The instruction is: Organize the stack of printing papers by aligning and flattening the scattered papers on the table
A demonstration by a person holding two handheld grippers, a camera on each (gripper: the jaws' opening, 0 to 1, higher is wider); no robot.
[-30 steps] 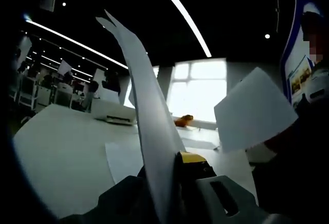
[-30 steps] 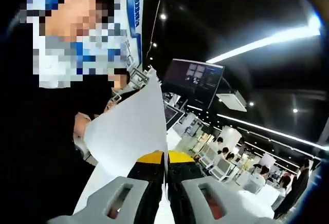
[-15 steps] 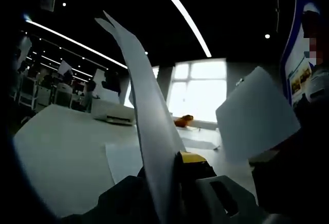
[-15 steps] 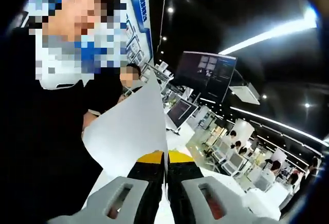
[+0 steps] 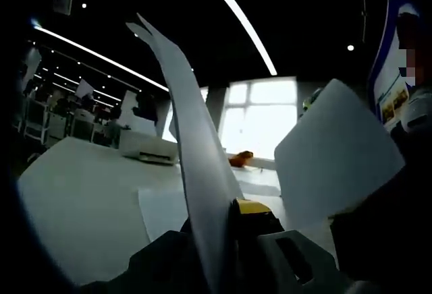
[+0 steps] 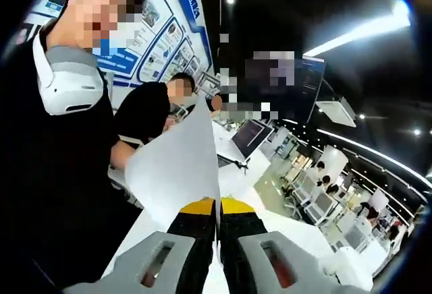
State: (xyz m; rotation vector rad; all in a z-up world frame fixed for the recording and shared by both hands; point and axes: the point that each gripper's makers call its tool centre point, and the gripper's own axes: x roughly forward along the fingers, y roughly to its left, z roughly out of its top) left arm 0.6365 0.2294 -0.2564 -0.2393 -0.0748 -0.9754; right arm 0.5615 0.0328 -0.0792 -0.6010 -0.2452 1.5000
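My left gripper (image 5: 233, 216) is shut on a thin stack of white paper sheets (image 5: 192, 145) that rises edge-on and curves up to the left. Below it one loose sheet (image 5: 162, 210) lies flat on the white table (image 5: 81, 193). At the right of the left gripper view floats another white sheet (image 5: 334, 166), held up in the air. In the right gripper view my right gripper (image 6: 218, 216) is shut on that sheet (image 6: 179, 169), which stands up from between the yellow-tipped jaws.
A white box-shaped device (image 5: 148, 149) and an orange object (image 5: 241, 158) sit at the table's far side, before a bright window. A person in dark clothes (image 6: 61, 172) stands close at the left of the right gripper view; desks and monitors (image 6: 253, 139) lie beyond.
The right gripper has tilted and turned, so its background has shifted. In the left gripper view the sheet held at the right has come closer and looms larger. The left gripper's stack is unmoved.
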